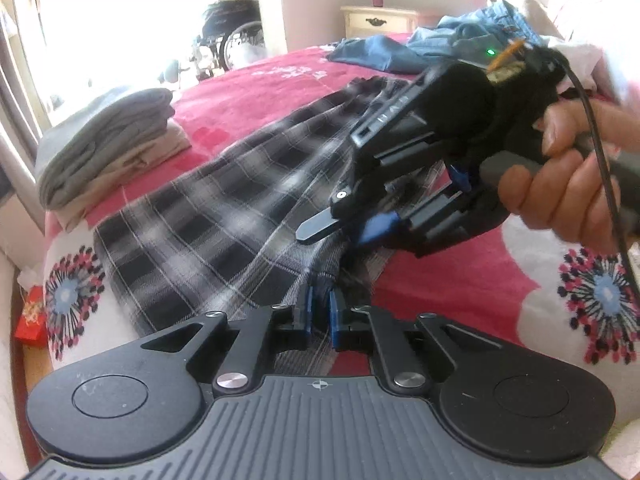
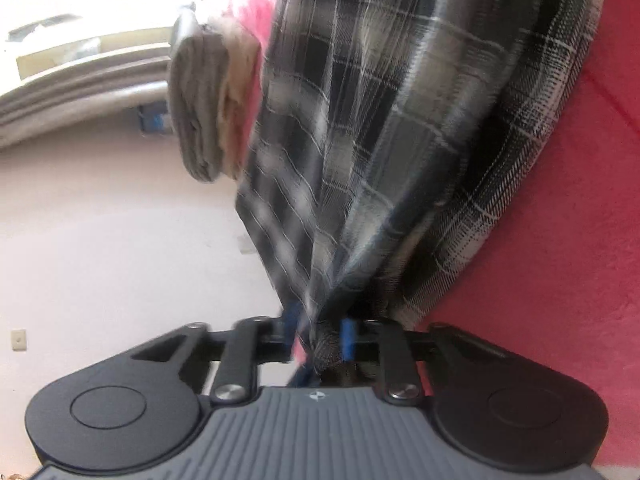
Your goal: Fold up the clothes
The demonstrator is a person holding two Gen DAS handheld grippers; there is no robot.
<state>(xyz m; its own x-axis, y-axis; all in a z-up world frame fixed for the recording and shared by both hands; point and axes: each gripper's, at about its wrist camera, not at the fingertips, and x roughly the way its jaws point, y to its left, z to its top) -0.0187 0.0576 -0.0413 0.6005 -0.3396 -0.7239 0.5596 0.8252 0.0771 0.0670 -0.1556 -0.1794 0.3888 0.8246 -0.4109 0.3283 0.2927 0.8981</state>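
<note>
A black, grey and white plaid garment (image 1: 208,216) lies stretched across the red bedspread (image 1: 256,92). My left gripper (image 1: 320,316) is shut on its near edge. My right gripper (image 2: 320,330) is shut on a bunched part of the same plaid garment (image 2: 380,120). In the left wrist view the right gripper (image 1: 344,228) shows just above and beyond the left one, held by a hand, its blue-padded fingers pinching the cloth. The cloth is lifted and pulled taut between the two grips.
A stack of folded grey and beige clothes (image 1: 108,144) sits at the bed's left edge, also in the right wrist view (image 2: 212,108). A heap of blue denim clothes (image 1: 436,40) lies at the far side. A bedside cabinet (image 1: 376,20) stands behind. A wheelchair (image 1: 236,36) stands by the window.
</note>
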